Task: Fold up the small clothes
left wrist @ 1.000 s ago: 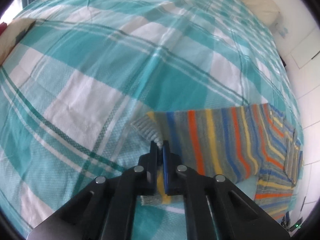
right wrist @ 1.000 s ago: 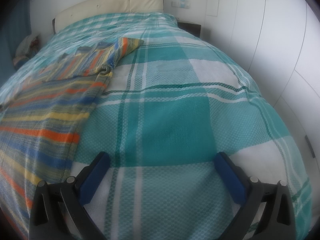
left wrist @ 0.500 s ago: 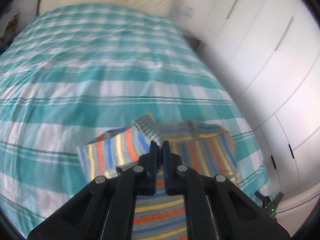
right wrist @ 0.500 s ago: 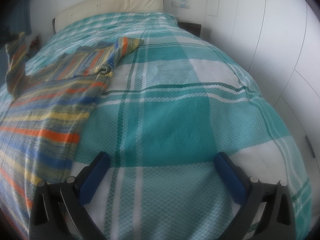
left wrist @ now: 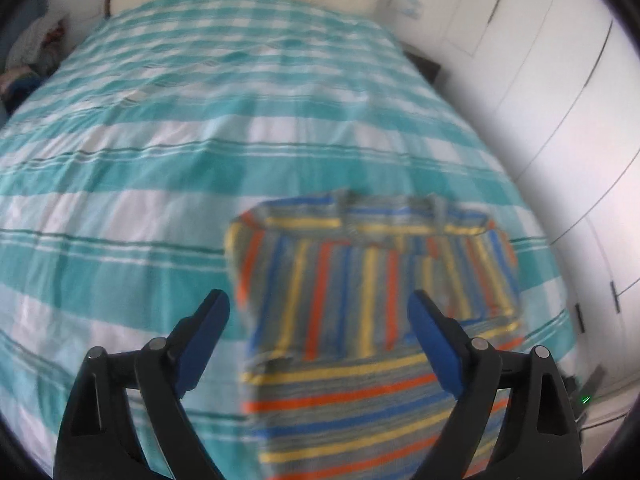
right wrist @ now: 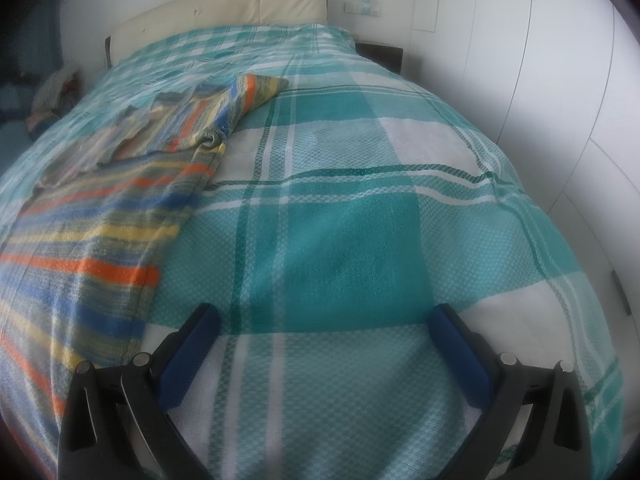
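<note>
A small striped knit sweater, grey with orange, yellow and blue stripes, lies on the teal-and-white checked bed cover. One sleeve lies folded across its body. My left gripper is open and empty, just above the sweater. In the right wrist view the sweater lies at the left, with its other sleeve stretched out toward the headboard. My right gripper is open and empty over bare bed cover, to the right of the sweater.
A cream headboard stands at the far end of the bed. White wardrobe doors run along the right side. A dark bedside table stands by the headboard. A pile of things lies at the far left.
My left gripper carried the sleeve cuff over the sweater's body, then opened and let it go. The sleeve now lies folded across the body. My right gripper has not moved.
</note>
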{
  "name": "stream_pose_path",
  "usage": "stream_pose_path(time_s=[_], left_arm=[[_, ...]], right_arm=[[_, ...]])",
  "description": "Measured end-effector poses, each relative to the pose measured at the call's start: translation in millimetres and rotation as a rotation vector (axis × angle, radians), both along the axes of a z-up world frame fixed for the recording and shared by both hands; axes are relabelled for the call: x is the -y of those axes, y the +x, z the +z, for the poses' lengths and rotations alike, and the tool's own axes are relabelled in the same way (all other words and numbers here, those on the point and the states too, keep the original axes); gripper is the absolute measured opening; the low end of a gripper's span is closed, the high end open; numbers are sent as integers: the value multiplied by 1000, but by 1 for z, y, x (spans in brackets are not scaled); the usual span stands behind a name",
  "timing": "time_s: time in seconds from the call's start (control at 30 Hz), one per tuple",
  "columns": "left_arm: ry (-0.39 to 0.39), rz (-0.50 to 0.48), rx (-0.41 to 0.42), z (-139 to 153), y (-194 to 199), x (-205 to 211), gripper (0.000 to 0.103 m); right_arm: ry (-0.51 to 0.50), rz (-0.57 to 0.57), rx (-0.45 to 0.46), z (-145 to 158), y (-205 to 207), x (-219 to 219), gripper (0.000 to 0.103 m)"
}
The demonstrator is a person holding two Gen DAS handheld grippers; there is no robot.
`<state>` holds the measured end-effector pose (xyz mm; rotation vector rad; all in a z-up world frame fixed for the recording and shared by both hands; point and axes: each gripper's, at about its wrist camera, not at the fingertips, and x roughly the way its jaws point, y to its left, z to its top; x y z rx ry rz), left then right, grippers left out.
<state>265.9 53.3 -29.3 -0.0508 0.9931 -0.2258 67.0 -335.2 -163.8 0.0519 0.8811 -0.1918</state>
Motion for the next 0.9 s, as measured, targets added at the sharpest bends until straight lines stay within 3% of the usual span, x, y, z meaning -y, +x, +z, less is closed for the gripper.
stream_pose_path(time_s=[0.1, 0.17, 0.2, 0.23, 0.3, 0.37, 0.43, 0.47, 0.6, 0.77, 0.9], left_arm=[[252, 36, -17, -21, -33, -42, 92], [359, 58, 5, -32, -58, -64, 93], [375, 67, 15, -40, -71, -75, 94], [362, 75, 22, -47, -80, -84, 95], [263, 107, 46, -63, -94, -99, 96], [152, 145, 65, -80, -97, -107, 96], [81, 197, 90, -99, -98, -108, 96], [63, 217, 100, -107, -100, -107, 96], [71, 257, 108, -129, -102, -104, 96], [-3, 255, 109, -126, -101, -114, 97], [32, 253, 103, -129, -97, -109, 97]], right_arm=[[19, 23, -33, 5, 1, 1, 103], [5, 54, -101, 20, 5, -1, 101], [-16, 70, -107, 33, 7, -4, 95], [-26, 106, -90, 54, 11, -12, 91], [23, 196, -34, 95, 24, -31, 91], [148, 295, 7, 133, 52, -57, 91], [292, 371, 2, 150, 93, -81, 89], [343, 385, -16, 149, 112, -91, 88], [485, 350, -154, 97, 208, -118, 48], [489, 236, -227, 35, 269, -121, 40], [560, 209, -256, 12, 288, -120, 31]])
